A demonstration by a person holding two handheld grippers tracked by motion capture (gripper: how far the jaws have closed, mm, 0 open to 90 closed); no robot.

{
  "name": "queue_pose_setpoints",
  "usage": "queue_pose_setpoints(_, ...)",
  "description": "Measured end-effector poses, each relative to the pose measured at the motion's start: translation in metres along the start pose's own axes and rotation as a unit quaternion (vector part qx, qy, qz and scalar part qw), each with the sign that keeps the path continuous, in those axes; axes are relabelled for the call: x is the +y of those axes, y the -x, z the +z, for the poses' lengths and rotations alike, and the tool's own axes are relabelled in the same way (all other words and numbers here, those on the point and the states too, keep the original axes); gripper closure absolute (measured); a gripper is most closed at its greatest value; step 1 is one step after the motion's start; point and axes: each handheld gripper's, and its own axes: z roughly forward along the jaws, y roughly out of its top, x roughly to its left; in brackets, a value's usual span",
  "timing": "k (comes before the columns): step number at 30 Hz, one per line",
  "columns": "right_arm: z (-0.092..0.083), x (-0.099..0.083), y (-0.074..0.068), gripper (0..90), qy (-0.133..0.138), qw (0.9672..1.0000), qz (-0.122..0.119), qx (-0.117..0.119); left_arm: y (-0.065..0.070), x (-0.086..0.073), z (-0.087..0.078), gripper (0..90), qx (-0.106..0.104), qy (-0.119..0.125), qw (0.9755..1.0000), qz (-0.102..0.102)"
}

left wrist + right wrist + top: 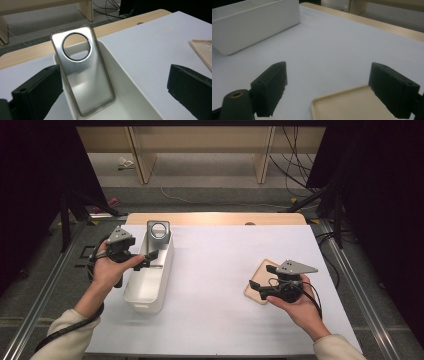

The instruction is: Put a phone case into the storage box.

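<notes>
Evidently the clear phone case (pixel 83 75) leaned upright in the white bin (pixel 130 95), free of my wide left tongs (pixel 150 257); I judged backing off gently wisest. Right tongs (pixel 327 87) gaped over the beige case (pixel 354 105).

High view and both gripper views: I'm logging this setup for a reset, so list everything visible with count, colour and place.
Phone case: one, clear with a grey rim and a round camera hole, leaning upright against the far end of the bin.
Bin: one, white, long and open-topped, on the left part of the table.
Tan phone case: one, beige, flat on the table at the right.
Table: one, white sheet over a light wood top.
Cables: several, dark, on the floor beyond the table.
Left gripper: one, black, open over the bin's left wall.
Right gripper: one, black, open, jaws either side of the tan phone case.
</notes>
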Motion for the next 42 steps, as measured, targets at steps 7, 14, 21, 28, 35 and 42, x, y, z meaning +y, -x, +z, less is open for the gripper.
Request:
queue_pose_setpoints(7, 0.0, 0.0, 0.0, 16.2, -0.002, 1.0, -0.001, -0.001, 0.034, -0.023, -0.02, 0.1, -0.03, 0.012, 0.9992, 0.025)
queue_pose_setpoints(14, 0.001, 0.0, 0.0, 16.2, -0.006, 1.0, -0.003, -0.001, 0.05, -0.042, -0.03, 0.1, -0.044, 0.028, 0.9983, 0.028)
queue_pose_setpoints(21, 0.003, 0.0, -0.001, 16.3, -0.01, 0.9999, -0.006, 0.002, 0.057, -0.051, -0.028, 0.1, -0.053, 0.028, 0.9977, 0.032)
queue_pose_setpoints(28, 0.003, -0.001, -0.001, 16.3, -0.009, 0.9999, -0.005, 0.004, 0.059, -0.052, -0.028, 0.6, -0.054, 0.027, 0.9976, 0.032)
queue_pose_setpoints(35, 0.002, -0.001, -0.001, 16.2, -0.01, 0.9999, -0.006, 0.003, 0.059, -0.053, -0.027, 0.7, -0.054, 0.025, 0.9977, 0.031)
queue_pose_setpoints(42, 0.004, -0.001, -0.001, 16.3, -0.017, 0.9998, -0.008, 0.0, 0.058, -0.054, -0.026, 0.9, -0.055, 0.028, 0.9978, 0.024)
